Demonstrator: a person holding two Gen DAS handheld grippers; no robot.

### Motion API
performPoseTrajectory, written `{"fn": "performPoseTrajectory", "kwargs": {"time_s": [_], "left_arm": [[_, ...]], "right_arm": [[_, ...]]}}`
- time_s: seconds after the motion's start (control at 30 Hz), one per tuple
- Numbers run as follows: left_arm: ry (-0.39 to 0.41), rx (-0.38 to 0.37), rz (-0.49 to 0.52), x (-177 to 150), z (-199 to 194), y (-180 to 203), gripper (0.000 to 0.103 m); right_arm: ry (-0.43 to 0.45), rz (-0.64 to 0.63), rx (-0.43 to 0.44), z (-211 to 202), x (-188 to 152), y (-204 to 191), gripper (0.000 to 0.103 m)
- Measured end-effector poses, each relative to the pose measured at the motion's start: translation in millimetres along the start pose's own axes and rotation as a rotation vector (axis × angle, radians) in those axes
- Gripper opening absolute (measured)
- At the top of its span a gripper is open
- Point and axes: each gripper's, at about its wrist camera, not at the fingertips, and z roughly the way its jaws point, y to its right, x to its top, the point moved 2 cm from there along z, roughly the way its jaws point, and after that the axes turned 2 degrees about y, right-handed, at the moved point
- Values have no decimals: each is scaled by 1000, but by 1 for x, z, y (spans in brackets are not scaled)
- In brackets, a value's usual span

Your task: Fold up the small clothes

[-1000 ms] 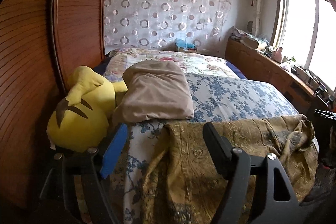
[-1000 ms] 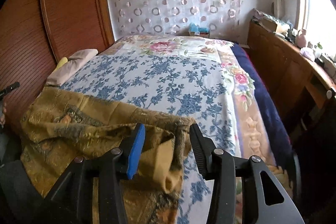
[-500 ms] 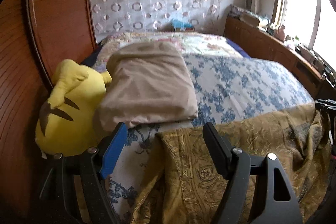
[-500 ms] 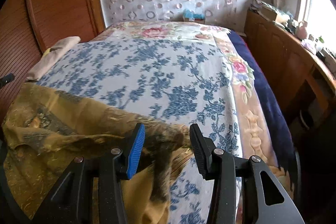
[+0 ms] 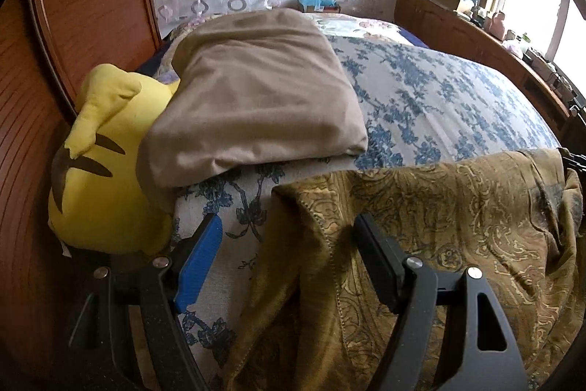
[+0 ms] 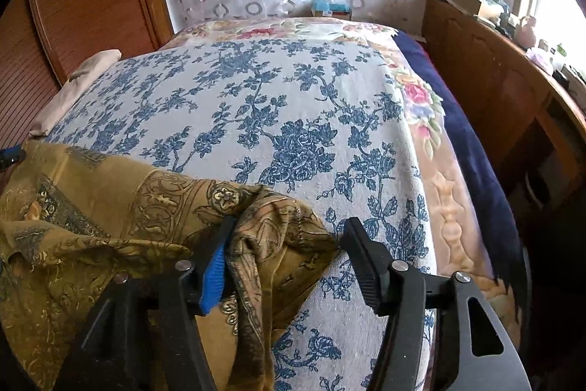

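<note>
Crosswise over the bed's (image 6: 293, 120) near edge lies the gold cloth (image 5: 457, 226), both grippers (image 5: 287, 257) (image 6: 284, 257) unclenched, the right's jaws just widened.

Two handheld grippers, black frames with one blue pad each

The left gripper (image 5: 287, 253) and right gripper (image 6: 285, 251) look alike: matte black angular arms with triangular cut-outs, round silver screws at the joints, a ribbed bright blue pad (image 5: 199, 264) on the left-hand finger and a black pad (image 5: 373, 259) on the right-hand one
</note>
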Motion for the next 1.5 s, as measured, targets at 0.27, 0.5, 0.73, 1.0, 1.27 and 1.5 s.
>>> {"fn": "performPoseTrajectory", "kwargs": {"time_s": [0.27,0.5,0.73,1.0,1.27,1.5], "left_arm": [[11,-2,-1,-1,2,0,76],[12,-1,-1,-1,2,1,76],[11,0,-1,-1,3,1,76],[-4,-59,-9,7,3,3,57],[11,-97,0,9,-3,12,12],[198,-181,-58,8,-72,16,8]], "right_arm": [[12,-8,-3,4,-3,-1,66],[4,-36,23,4,-3,-6,65],[1,-62,51,3,-3,-11,47],[16,-82,93,-3,-8,-20,16],[63,-77,109,-20,-7,-26,14],[158,-49,133,-61,1,-31,12]]}}
